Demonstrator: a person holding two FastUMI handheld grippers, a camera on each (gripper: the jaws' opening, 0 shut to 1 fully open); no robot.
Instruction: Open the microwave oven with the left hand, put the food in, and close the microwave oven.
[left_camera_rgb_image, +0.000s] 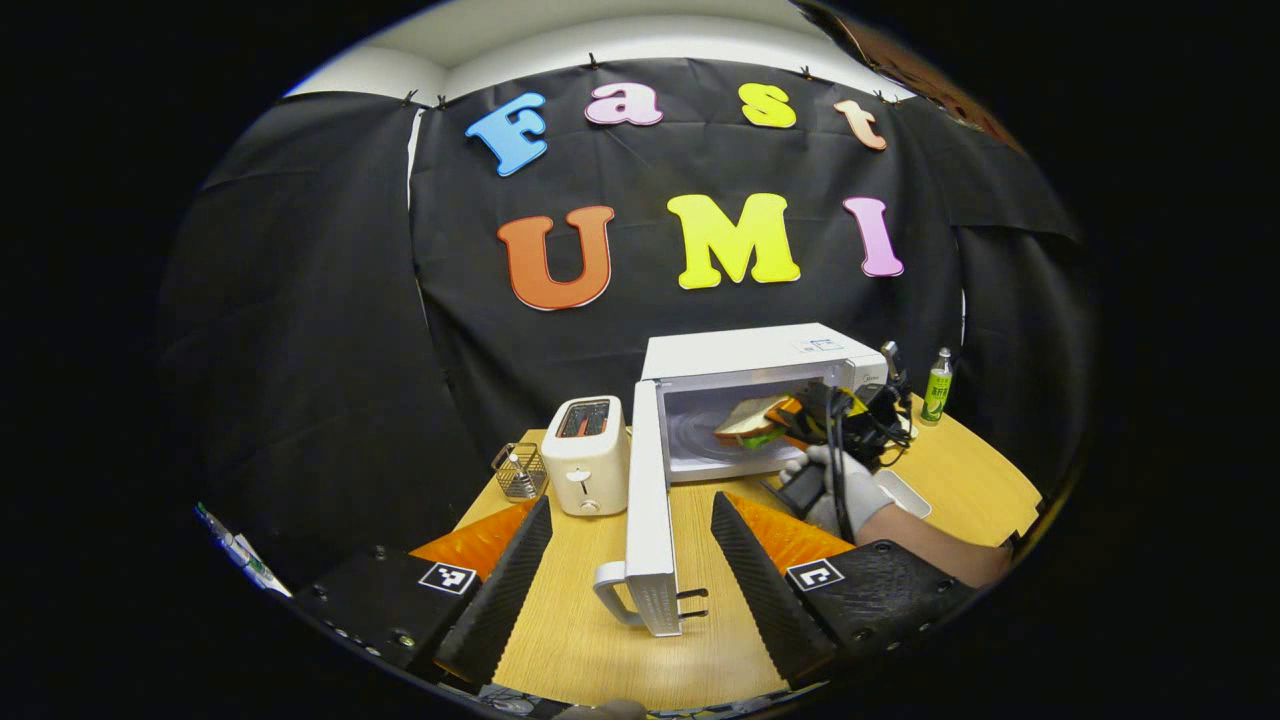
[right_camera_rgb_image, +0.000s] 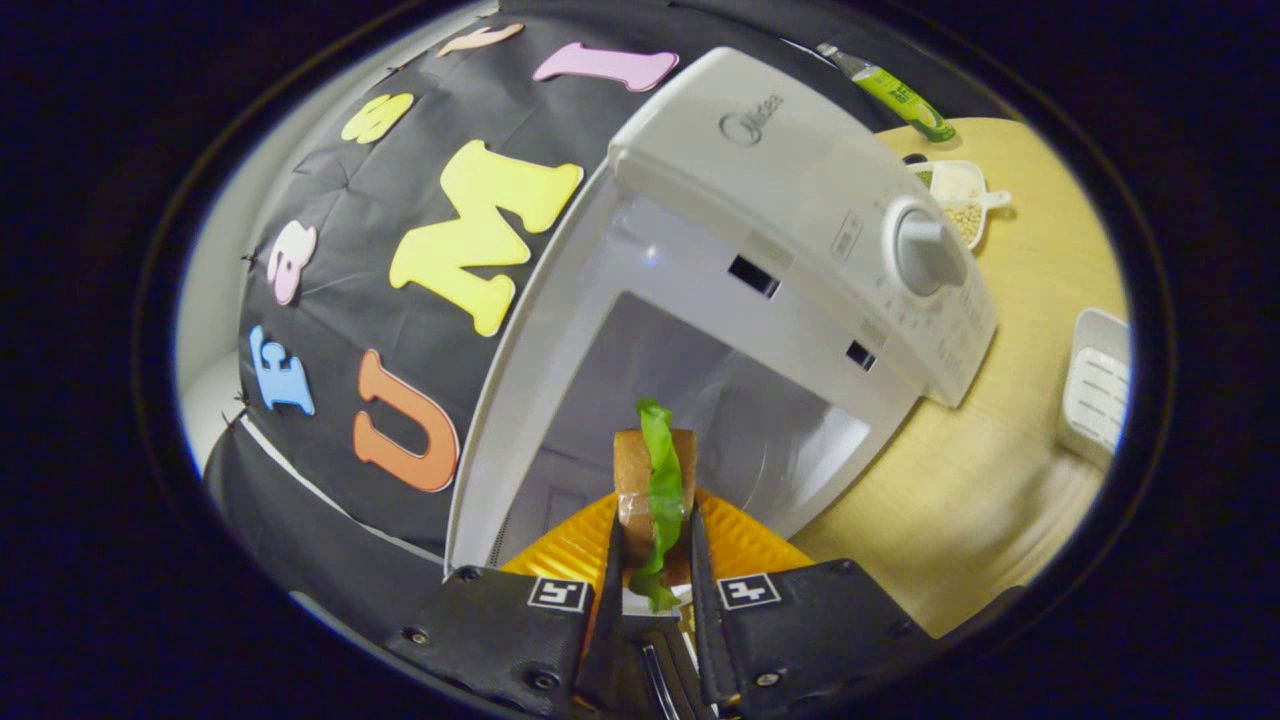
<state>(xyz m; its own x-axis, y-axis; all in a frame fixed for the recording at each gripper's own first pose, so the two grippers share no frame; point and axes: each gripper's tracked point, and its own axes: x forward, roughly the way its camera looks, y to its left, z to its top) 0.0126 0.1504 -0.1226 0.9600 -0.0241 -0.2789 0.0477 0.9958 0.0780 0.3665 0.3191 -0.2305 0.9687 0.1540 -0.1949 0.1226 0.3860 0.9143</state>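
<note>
So the microwave (left_camera_rgb_image: 760, 400) door (left_camera_rgb_image: 650, 500) is already swung wide open, that step's done. In the left gripper view the left gripper (left_camera_rgb_image: 630, 560) hangs back over the near edge of the desk (left_camera_rgb_image: 600, 640) with its fingers spread apart, gripping nothing; the door's handle (left_camera_rgb_image: 615, 600) sits right between them but they aren't touching it as far as I can tell. Farther off, a gloved hand (left_camera_rgb_image: 845, 490) pushes the other gripper at the oven mouth, and the sandwich (left_camera_rgb_image: 755, 420) is just about inside the cavity, above the turntable. Not set down yet, I'd say. A white toaster (left_camera_rgb_image: 586, 455) stands just left of the open door, a little wire basket (left_camera_rgb_image: 520, 470) beside it toward the desk's left edge, and a green bottle (left_camera_rgb_image: 938, 385) at the far right corner.

Right gripper view: the right gripper (right_camera_rgb_image: 652, 560) is clamped on the sandwich (right_camera_rgb_image: 652, 480), bread on edge with lettuce sticking out, aimed straight into the cavity (right_camera_rgb_image: 700, 400). The control knob (right_camera_rgb_image: 925, 250) is off to the right, plus a small dish of beans (right_camera_rgb_image: 960, 195) and a white tray (right_camera_rgb_image: 1095, 390) on the desk's right side.

What's left: drop the food, pull out, shut the door. Light wood desk, black cloth booth wall behind.
</note>
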